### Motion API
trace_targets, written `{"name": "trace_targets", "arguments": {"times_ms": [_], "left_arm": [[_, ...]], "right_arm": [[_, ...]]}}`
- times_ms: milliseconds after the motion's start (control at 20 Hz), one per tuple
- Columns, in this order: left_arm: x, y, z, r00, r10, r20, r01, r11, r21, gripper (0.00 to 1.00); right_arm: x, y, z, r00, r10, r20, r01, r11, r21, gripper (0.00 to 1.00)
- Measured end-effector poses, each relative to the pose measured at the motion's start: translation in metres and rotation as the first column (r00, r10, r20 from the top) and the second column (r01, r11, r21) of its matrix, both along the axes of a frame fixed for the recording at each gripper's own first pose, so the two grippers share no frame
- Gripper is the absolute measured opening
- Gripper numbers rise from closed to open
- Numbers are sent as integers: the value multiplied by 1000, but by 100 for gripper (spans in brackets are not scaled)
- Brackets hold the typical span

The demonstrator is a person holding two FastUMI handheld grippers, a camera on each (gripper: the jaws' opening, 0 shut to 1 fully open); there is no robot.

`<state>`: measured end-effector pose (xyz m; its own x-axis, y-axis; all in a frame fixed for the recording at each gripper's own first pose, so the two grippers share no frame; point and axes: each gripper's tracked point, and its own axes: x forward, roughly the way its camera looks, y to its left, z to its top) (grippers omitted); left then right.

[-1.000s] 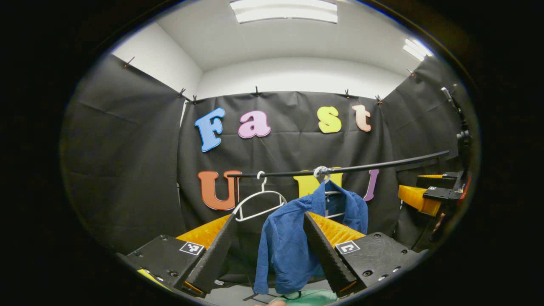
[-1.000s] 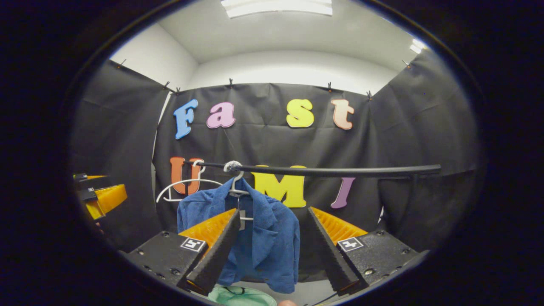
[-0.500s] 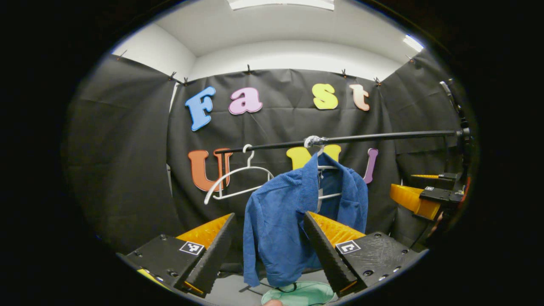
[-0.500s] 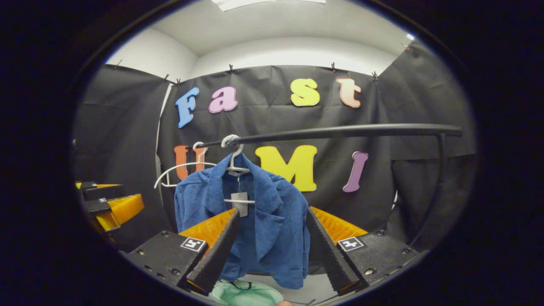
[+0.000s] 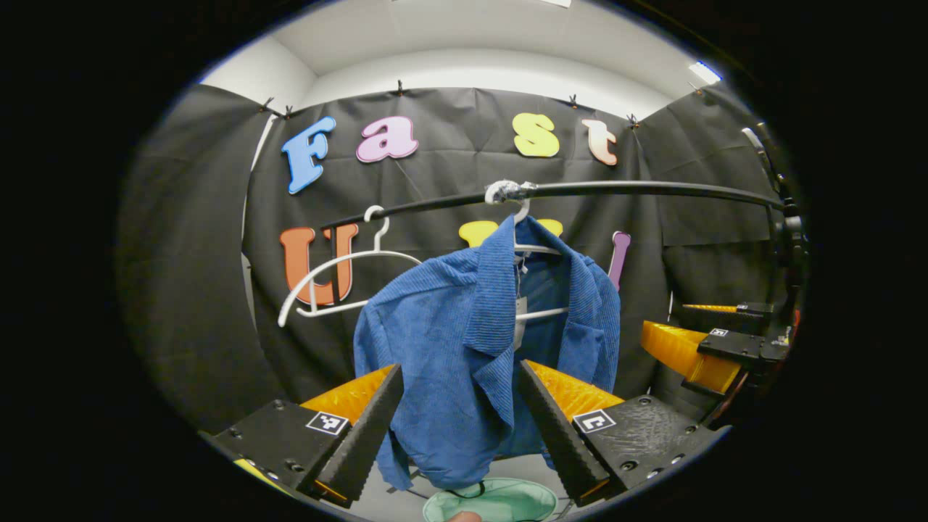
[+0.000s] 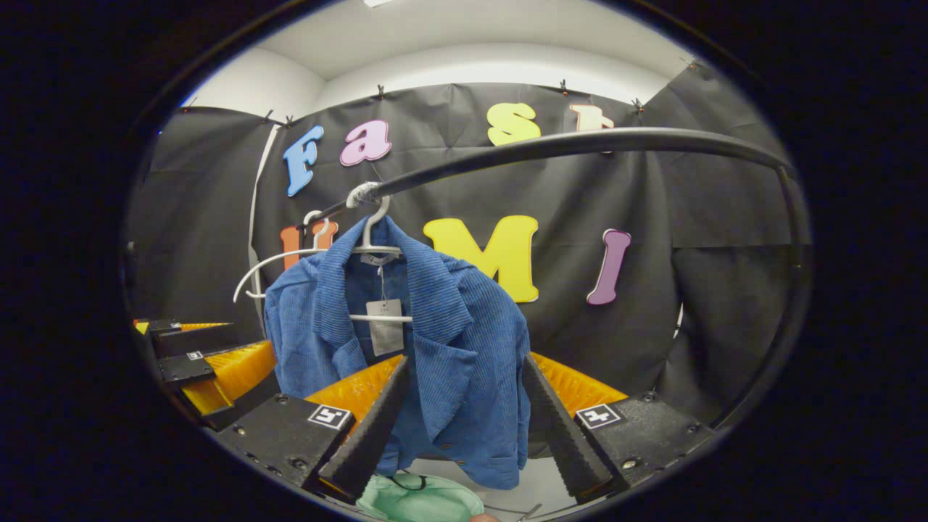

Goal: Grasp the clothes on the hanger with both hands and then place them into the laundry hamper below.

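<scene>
A blue ribbed jacket hangs on a white hanger from a black rail. A paper tag dangles inside its collar. My left gripper is open, its fingers framing the jacket's left front, with the cloth still beyond them. My right gripper is open too, its fingers framing the jacket's right front panel. Below the jacket sits the pale green hamper. The right gripper also shows at the right edge of the left gripper view, and the left gripper at the left edge of the right gripper view.
An empty white hanger hangs on the same rail to the left of the jacket. The rail bends down into a post at the right. Black cloth walls close the booth behind and at both sides.
Both grippers have moved forward and up toward the jacket, which now looks larger and sits between each pair of open fingers. The rail has risen in both views.
</scene>
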<state>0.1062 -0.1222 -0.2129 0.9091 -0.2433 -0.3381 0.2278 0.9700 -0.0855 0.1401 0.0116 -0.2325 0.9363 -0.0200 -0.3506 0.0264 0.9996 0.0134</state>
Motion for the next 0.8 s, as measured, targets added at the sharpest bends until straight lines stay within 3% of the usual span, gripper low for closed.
{"name": "trace_targets", "arguments": {"times_ms": [200,250,350,400,500,800], "left_arm": [[21,-22,-25,998,-31,-45,30,999,-22,100],[26,-26,-28,998,-39,-46,38,999,-15,96],[36,-31,-37,997,-36,-70,36,999,-6,97],[42,-33,-42,996,-30,-83,29,1000,-11,100],[55,-35,-50,995,-14,-104,12,1000,-24,96],[76,-38,-71,991,33,-131,-36,999,-26,100]], "right_arm": [[20,0,-22,1000,7,-27,-7,1000,-10,98],[26,-1,-27,999,7,-34,-8,1000,-13,98],[37,-1,-36,999,8,-44,-8,1000,-11,98],[43,-1,-41,999,10,-49,-11,1000,-9,99],[55,-1,-51,998,9,-60,-9,1000,-6,99],[82,4,-82,995,-9,-102,13,999,39,98]]}}
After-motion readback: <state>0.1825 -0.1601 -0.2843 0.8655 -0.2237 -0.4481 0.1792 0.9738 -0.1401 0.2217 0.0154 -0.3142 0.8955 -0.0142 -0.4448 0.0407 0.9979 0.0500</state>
